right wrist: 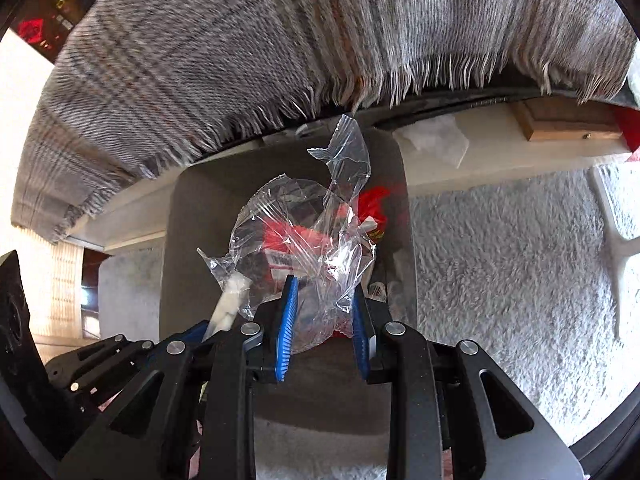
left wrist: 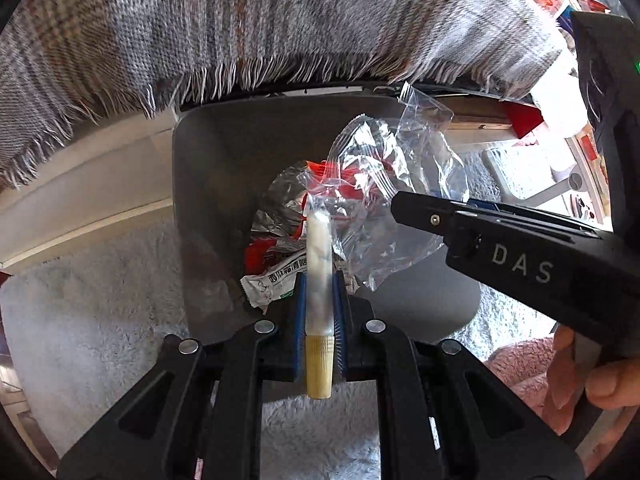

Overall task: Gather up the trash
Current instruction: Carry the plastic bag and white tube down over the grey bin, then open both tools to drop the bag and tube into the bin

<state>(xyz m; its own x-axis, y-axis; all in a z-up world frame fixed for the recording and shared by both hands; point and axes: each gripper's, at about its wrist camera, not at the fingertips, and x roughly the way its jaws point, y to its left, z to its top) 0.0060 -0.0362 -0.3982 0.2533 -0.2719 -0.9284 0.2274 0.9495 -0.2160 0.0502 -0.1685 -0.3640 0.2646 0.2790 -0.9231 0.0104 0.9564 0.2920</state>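
My left gripper (left wrist: pixel 319 280) is shut on a white tube with a yellow cap (left wrist: pixel 319 276), held over the grey trash bin (left wrist: pixel 208 168). The tube also shows in the right wrist view (right wrist: pixel 228 304). My right gripper (right wrist: pixel 325 292) is open, its blue pads either side of a crumpled clear plastic bag (right wrist: pixel 312 232) above the bin (right wrist: pixel 192 216). Whether the pads touch the bag I cannot tell. In the left wrist view the right gripper (left wrist: pixel 400 204) reaches in from the right against the clear bag (left wrist: pixel 392 184). Red and foil wrappers (left wrist: pixel 276 240) lie in the bin.
A fringed plaid blanket (left wrist: pixel 240 28) hangs over a ledge just behind the bin. White shaggy carpet (right wrist: pixel 512 256) surrounds the bin. A wooden block (right wrist: pixel 560 120) and a red object sit at the far right. A pink fluffy thing (left wrist: pixel 520 360) lies near the hand.
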